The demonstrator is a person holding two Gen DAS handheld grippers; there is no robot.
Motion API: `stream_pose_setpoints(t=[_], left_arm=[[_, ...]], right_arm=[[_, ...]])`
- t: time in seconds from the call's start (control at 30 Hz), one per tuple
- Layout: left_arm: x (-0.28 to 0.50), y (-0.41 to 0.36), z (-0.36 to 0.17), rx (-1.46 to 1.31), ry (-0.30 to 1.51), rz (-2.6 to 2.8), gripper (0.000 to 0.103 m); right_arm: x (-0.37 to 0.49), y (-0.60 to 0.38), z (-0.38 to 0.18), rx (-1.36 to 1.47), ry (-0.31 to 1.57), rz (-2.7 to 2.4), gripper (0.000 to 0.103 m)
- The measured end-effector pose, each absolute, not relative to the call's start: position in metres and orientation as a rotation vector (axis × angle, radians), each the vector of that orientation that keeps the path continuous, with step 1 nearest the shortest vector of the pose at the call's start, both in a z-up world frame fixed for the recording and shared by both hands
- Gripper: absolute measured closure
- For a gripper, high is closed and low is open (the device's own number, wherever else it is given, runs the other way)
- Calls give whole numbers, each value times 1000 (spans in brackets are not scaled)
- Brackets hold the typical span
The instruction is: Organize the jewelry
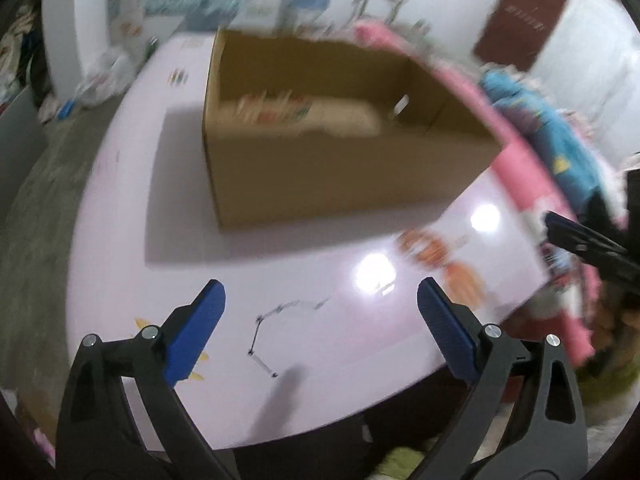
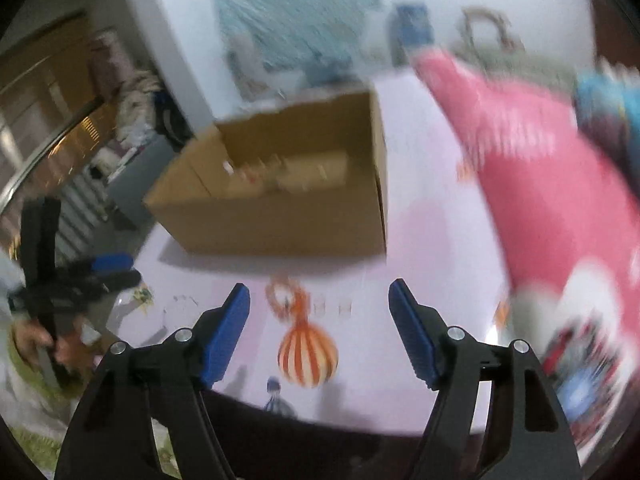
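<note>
A thin silver chain (image 1: pixel 272 330) lies loosely on the glossy lilac table (image 1: pixel 312 252), just ahead of my left gripper (image 1: pixel 320 283), between its fingers and below them. That gripper is open with nothing held. An open cardboard box (image 1: pixel 340 176) stands further back, and blurred pale items (image 1: pixel 304 114) lie inside it. In the right wrist view my right gripper (image 2: pixel 318 285) is open and empty above the table's near edge. Two small clear pieces (image 2: pixel 332 307) lie beyond its tips, and the box (image 2: pixel 280 216) is behind them. Motion blur hides fine detail.
Pink fabric (image 2: pixel 540 184) and blue cloth (image 1: pixel 560 132) are piled along the table's right side. Orange striped pictures (image 2: pixel 308 354) are printed on the tabletop. The other gripper (image 2: pixel 100 268) and a hand (image 2: pixel 36 340) show at the left. The table's near edge (image 1: pixel 360 412) is close.
</note>
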State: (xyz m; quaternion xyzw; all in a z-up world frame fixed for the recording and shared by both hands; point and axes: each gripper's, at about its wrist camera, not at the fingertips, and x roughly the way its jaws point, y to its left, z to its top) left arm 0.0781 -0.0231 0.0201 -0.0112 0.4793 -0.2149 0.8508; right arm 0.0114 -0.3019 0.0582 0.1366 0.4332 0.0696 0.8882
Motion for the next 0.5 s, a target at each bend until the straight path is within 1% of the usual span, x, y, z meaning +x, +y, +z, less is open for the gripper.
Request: stream_pose_setpoints(t=[0.07, 0.13, 0.17, 0.2, 0.27, 0.33, 0.4, 0.47, 0.5], left_arm=[[84, -25, -8, -38, 1054, -431, 10], [91, -25, -25, -41, 1088, -396, 10], [92, -26, -30, -27, 1075, -380, 9], [91, -27, -29, 6, 1033, -368, 9], [92, -31, -33, 57, 1030, -352, 9], [91, -33, -34, 93, 1014, -331, 9], [92, -33, -33, 94, 1003, -320, 9], [91, -34, -32, 55, 994, -337, 9], [93, -34, -32, 31, 986, -366, 11]], right_arm=[[11, -299, 38, 322, 933, 120, 33], [14, -296, 25, 312, 951, 76, 41], [15, -296, 20, 317, 954, 66, 43], [15, -295, 16, 334, 958, 69, 47], [18, -295, 10, 356, 965, 77, 51], [22, -293, 7, 345, 971, 64, 61], [28, -293, 4, 362, 974, 73, 64], [33, -291, 4, 367, 973, 78, 69], [35, -290, 3, 366, 973, 83, 70]])
